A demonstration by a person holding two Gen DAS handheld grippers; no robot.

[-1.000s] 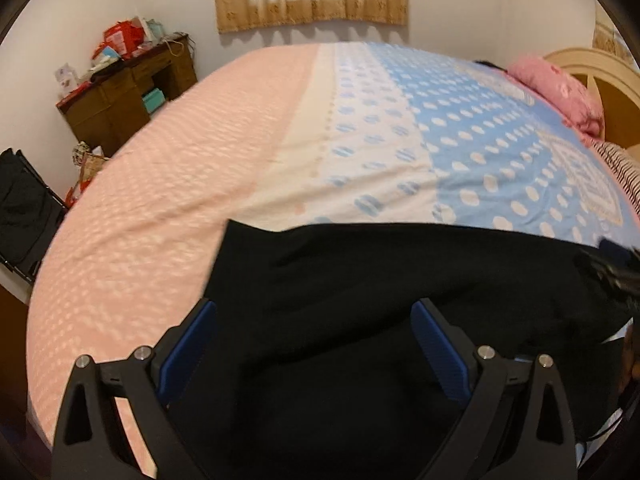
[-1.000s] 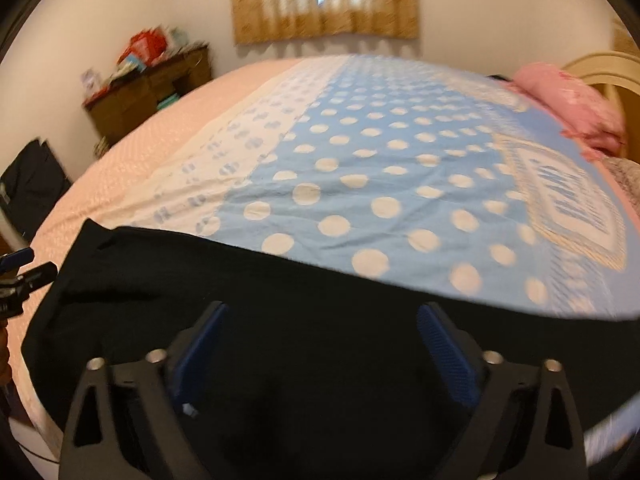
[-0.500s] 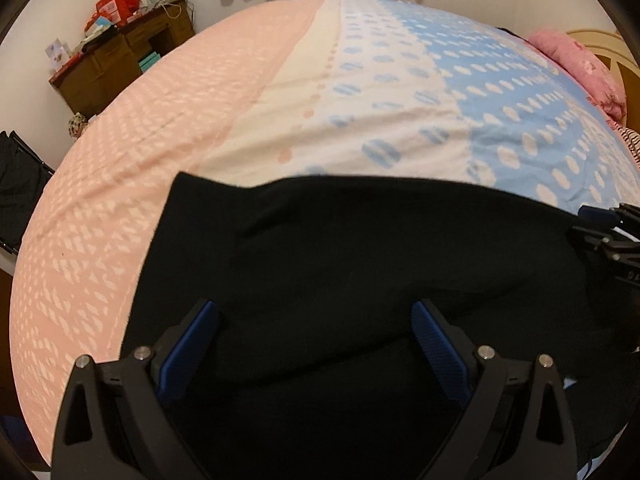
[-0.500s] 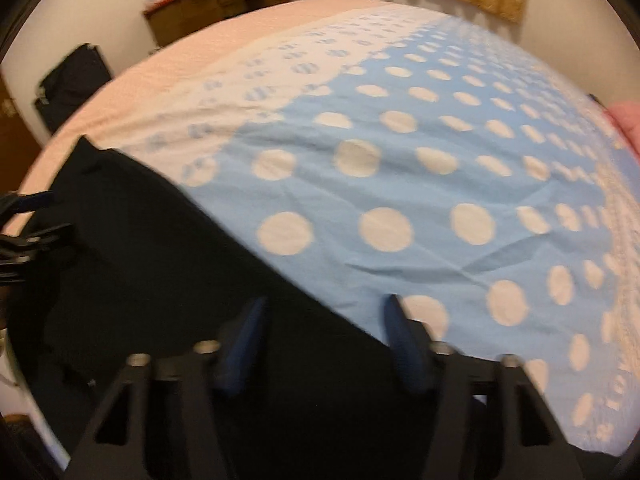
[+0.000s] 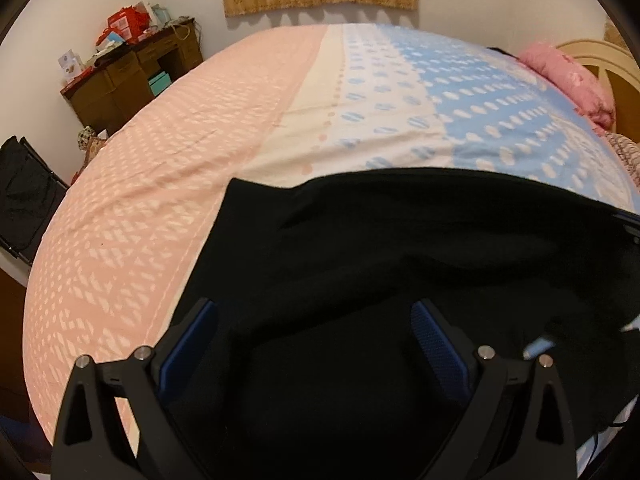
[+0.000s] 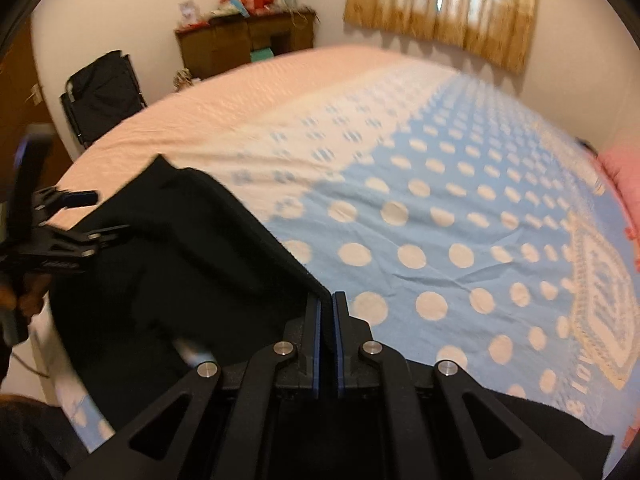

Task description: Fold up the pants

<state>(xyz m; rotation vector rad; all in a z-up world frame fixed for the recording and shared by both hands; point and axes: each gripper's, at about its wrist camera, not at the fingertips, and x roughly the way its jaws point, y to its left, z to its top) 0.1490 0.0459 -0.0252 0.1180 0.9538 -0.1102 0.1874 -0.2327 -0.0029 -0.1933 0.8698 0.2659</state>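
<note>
Black pants [image 5: 380, 248] lie on the near part of the bed, and they also show in the right wrist view [image 6: 172, 260]. My left gripper [image 5: 316, 320] is open, with its blue-padded fingers spread just above the cloth. My right gripper [image 6: 326, 300] is shut on the pants' far edge, which is pinched between the pads and lifted a little. The left gripper also shows at the left of the right wrist view [image 6: 84, 220], over the pants' far left corner.
The bed cover is pink [image 5: 140, 200] on the left and blue with white dots [image 6: 460, 220] on the right. A pink pillow [image 5: 568, 76] lies by the headboard. A cluttered wooden desk [image 5: 132, 76] and a black folding chair [image 6: 104, 96] stand by the far wall.
My right gripper has closed from wide open onto the pants' far edge and swung to face left. My left gripper stayed open over the pants and tilted back up.
</note>
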